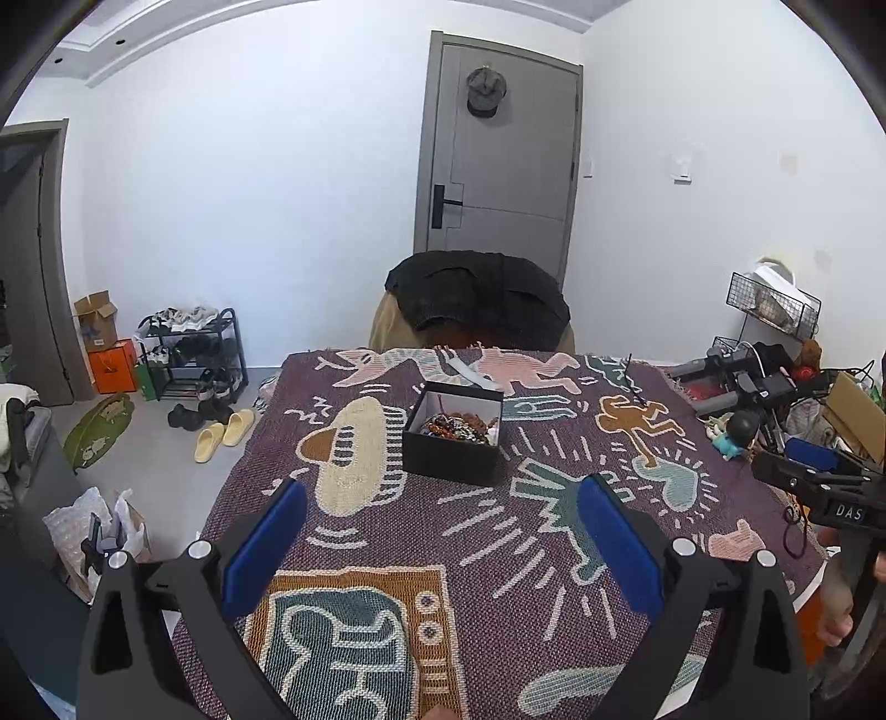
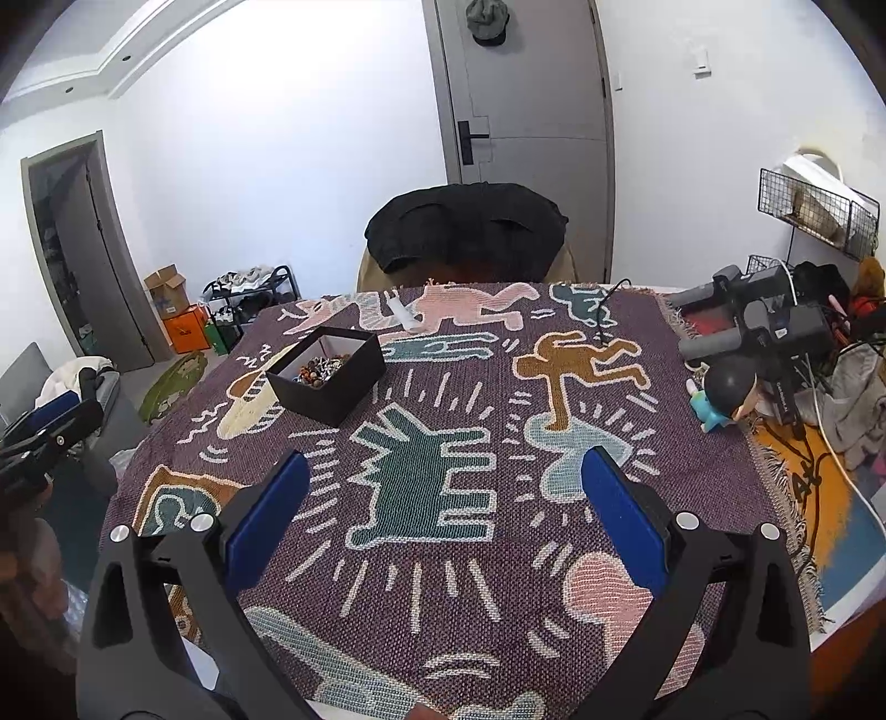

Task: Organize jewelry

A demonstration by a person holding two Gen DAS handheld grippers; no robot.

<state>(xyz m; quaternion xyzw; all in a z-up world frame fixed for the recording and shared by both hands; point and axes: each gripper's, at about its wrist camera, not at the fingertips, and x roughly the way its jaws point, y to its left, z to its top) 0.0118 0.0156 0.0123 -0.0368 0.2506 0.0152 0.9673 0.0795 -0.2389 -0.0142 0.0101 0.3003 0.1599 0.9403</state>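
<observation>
Your left gripper [image 1: 443, 548] and right gripper [image 2: 446, 520] hung over the near counter [image 2: 498, 554], jaws wide apart, holding nothing. Jewelry [image 1: 457, 427] sat heaped in the box [image 1: 451, 459], far left. None lay outside; unsorted or already gathered, can't tell.

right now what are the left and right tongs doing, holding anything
Left tongs: open, holding nothing.
Right tongs: open, holding nothing.

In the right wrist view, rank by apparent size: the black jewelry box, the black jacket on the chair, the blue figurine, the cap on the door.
1. black jacket
2. black jewelry box
3. blue figurine
4. cap, farthest away and cut by the frame edge, so unsure against the figurine.
</observation>
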